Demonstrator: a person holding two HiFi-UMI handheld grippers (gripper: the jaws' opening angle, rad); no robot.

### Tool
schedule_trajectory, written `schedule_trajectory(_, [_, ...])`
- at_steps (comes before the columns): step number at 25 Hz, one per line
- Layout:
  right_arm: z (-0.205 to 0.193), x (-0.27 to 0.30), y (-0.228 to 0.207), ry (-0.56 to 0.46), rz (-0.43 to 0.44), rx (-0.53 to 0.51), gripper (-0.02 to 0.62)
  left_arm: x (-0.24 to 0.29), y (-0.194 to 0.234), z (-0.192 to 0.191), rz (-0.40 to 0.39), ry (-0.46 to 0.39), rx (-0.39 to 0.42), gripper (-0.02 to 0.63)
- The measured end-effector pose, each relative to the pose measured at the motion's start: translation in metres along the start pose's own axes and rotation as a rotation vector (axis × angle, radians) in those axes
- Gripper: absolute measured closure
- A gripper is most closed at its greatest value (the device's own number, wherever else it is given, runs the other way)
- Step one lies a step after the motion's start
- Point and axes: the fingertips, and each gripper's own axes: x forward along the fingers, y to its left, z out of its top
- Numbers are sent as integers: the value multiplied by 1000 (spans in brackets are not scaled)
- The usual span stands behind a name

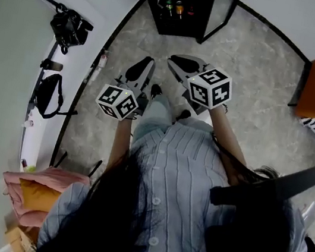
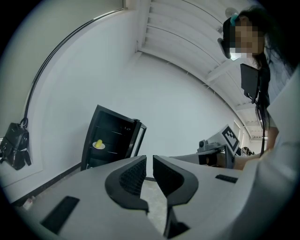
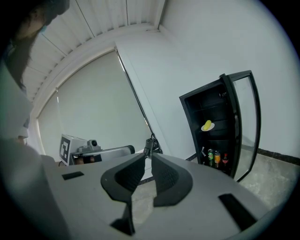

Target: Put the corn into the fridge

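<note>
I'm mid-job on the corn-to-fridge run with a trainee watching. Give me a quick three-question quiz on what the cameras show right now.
1. True or false: the corn lies on a plate inside the open fridge.
2. What stands lower down in the fridge, below the corn? A) a row of drinks B) a bowl of fruit C) a milk carton
3. Fill in: the right tool and the left tool each hold ____.

Key: 1 true. 2 A. 3 nothing; both pairs of jaws are together with nothing between them.
</note>
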Motion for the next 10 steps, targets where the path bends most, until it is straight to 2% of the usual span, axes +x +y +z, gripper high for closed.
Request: schedule_trajectory(10, [4,9,-7,17,-14,-16,543,11,9,2,-4,15,11,572])
